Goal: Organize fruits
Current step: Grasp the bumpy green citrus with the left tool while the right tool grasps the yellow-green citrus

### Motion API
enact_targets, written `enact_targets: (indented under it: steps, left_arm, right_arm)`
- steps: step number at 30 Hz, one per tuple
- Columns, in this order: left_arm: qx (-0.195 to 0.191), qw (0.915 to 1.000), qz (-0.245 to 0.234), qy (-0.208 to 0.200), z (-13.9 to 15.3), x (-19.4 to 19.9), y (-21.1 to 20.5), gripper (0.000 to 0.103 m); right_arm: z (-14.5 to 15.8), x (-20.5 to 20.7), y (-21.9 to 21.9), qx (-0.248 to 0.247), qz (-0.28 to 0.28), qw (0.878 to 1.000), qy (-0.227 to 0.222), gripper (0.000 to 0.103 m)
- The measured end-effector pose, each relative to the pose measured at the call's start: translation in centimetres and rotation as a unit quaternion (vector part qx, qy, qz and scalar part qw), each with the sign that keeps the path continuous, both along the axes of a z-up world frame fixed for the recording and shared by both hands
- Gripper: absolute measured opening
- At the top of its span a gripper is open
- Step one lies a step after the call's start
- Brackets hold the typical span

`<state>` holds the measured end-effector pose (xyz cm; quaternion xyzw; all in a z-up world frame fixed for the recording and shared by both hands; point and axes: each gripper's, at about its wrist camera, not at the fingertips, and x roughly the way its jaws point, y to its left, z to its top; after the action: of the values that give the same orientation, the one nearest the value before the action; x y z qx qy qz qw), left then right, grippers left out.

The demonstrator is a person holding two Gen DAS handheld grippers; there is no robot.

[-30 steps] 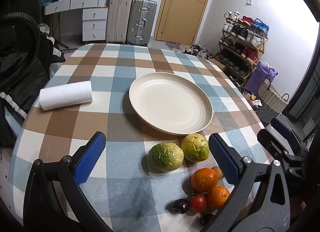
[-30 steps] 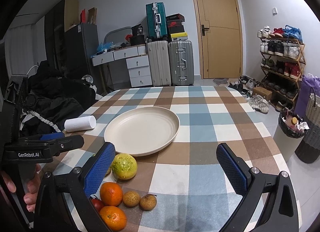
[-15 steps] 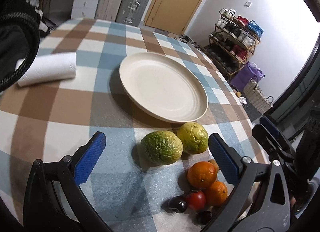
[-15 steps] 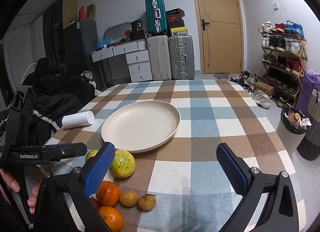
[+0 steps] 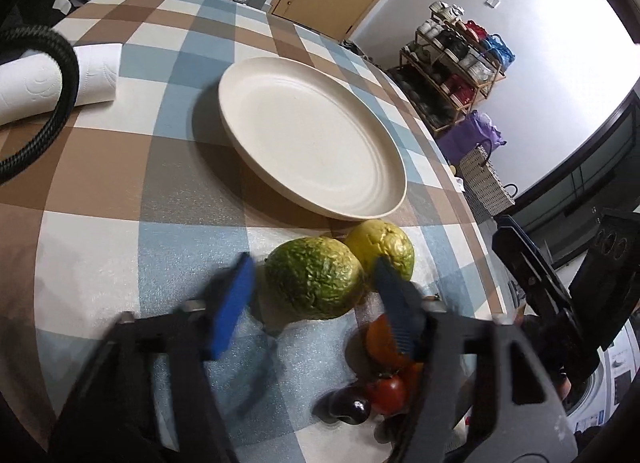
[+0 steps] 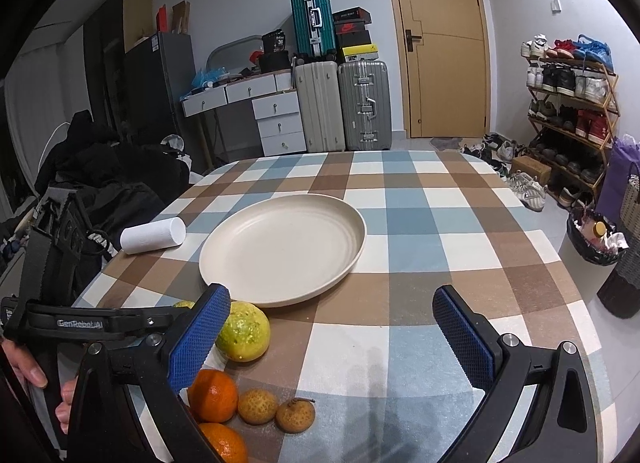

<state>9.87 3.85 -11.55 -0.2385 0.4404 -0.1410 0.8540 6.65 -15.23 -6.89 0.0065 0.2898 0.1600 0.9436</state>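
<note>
A bumpy green fruit (image 5: 316, 279) lies on the checked tablecloth just before the empty cream plate (image 5: 312, 143). My left gripper (image 5: 312, 303) is open but narrowed, its blurred blue fingers on either side of that fruit; the left finger shows a small gap. A yellow fruit (image 5: 384, 247) touches the green one. Nearer lie an orange (image 5: 380, 339), a tomato (image 5: 386, 395) and a dark plum (image 5: 352, 407). My right gripper (image 6: 332, 339) hangs open over bare cloth, right of the yellow fruit (image 6: 244, 331), two oranges (image 6: 212, 395) and two small brown fruits (image 6: 258, 407). The plate (image 6: 280, 251) holds nothing.
A paper towel roll (image 5: 40, 83) lies left of the plate, with a black cable (image 5: 68, 75) looping over it in the left wrist view. The table edge runs close on the right. Past it stand a shoe rack (image 6: 568, 103), a bin (image 6: 592, 247) and suitcases (image 6: 344, 103).
My left gripper moved down and forward to the green fruit, and its jaws narrowed around it. The right gripper stayed open and barely shifted.
</note>
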Motion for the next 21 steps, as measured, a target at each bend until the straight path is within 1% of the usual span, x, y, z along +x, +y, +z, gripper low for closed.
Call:
enact_targets:
  steps: [5, 11, 15, 18, 21]
  left_arm:
    - [-0.022, 0.9998, 0.0, 0.0, -0.4, 0.6, 0.1, 0.047]
    - [-0.042, 0.9991, -0.007, 0.0, -0.8, 1.0, 0.2, 0.047]
    - [-0.046, 0.9989, -0.008, -0.004, -1.0, 0.7, 0.5, 0.046]
    - [-0.05, 0.9987, -0.01, -0.005, -1.2, 1.0, 0.4, 0.046]
    - [-0.066, 0.9977, -0.014, 0.002, -1.6, 1.4, 0.5, 0.047]
  right_arm:
    - [0.0, 0.5, 0.4, 0.009, 0.013, 1.0, 0.013, 0.103]
    - [-0.9, 1.8, 2.0, 0.018, 0.058, 0.996, 0.062, 0.103]
    - [-2.0, 2.4, 3.5, 0.018, 0.088, 0.992, 0.093, 0.103]
    - [-2.4, 2.6, 4.4, 0.012, 0.095, 0.99, 0.1, 0.103]
    - [-2.7, 2.8, 4.8, 0.011, 0.098, 0.989, 0.107, 0.103]
